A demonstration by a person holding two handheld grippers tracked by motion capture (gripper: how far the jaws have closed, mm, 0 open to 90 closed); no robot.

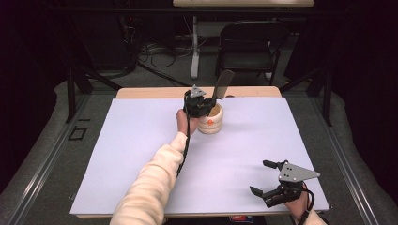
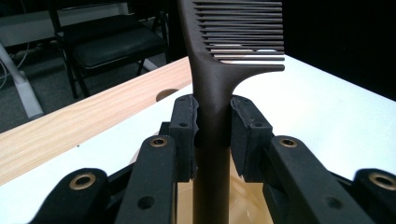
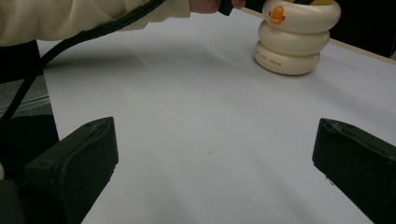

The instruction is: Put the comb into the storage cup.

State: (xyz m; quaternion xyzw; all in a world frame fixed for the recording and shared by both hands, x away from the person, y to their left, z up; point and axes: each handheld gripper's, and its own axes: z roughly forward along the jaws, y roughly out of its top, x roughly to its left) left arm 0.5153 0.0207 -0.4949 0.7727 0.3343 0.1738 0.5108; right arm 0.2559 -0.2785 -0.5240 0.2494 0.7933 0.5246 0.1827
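Note:
A dark brown comb [image 2: 212, 84] stands upright with its handle going down into a cream ribbed cup [image 1: 210, 121] at the far middle of the white sheet. My left gripper [image 1: 206, 105] is shut on the comb handle, both pads pressed against it just above the cup's mouth. In the high view the comb's [image 1: 224, 84] toothed end rises above the gripper. The cup [image 3: 296, 35] carries a small orange mark on its side. My right gripper [image 1: 263, 177] rests open near the front right of the sheet, nothing between its fingers [image 3: 77, 163].
A white sheet [image 1: 141, 140] covers a wooden table [image 1: 150, 93], whose bare strip runs along the far edge. A black folding chair [image 1: 248, 42] and a desk leg with cables stand behind the table. Dark drapes flank both sides.

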